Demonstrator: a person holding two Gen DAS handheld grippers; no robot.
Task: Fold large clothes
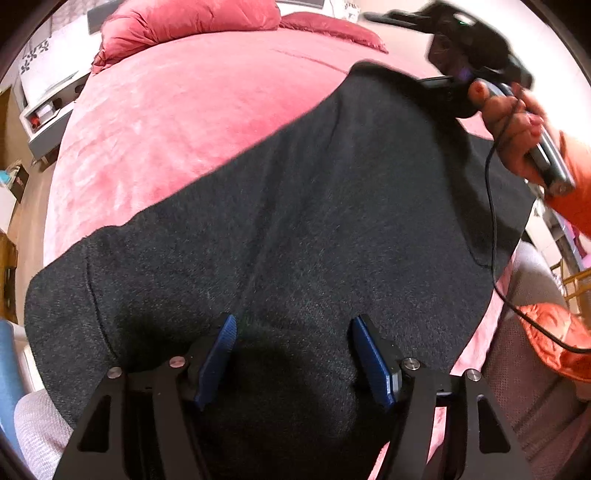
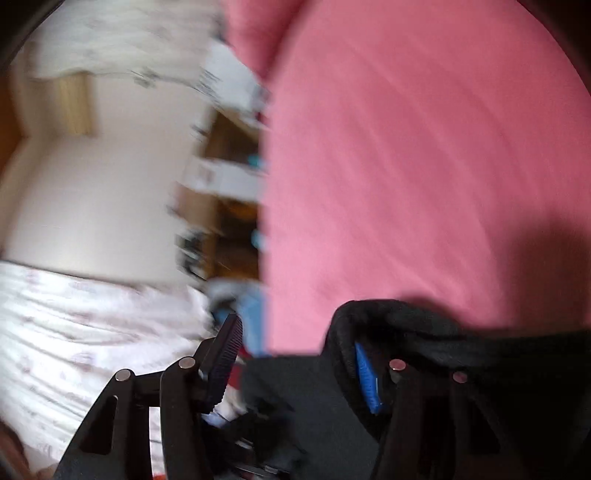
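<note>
A large dark grey garment [image 1: 314,221] lies spread flat across the pink bed cover [image 1: 177,122]. My left gripper [image 1: 295,350] hangs just above the garment's near part, open, its blue pads [image 1: 218,354] wide apart with nothing between them. At the garment's far right corner, a hand [image 1: 517,125] in an orange sleeve holds my right gripper [image 1: 406,48]. In the blurred right wrist view the right gripper [image 2: 295,332] stands open. A fold of the garment [image 2: 424,325] is draped over its right finger, while the left finger [image 2: 225,354] is bare.
Pink pillows [image 1: 192,22] lie at the head of the bed. A white nightstand [image 1: 44,110] stands to the left. A black cable [image 1: 491,221] trails over the garment's right side. An orange cloth [image 1: 554,332] lies on a beige surface at the right. Wooden furniture [image 2: 229,221] lines the bed's far side.
</note>
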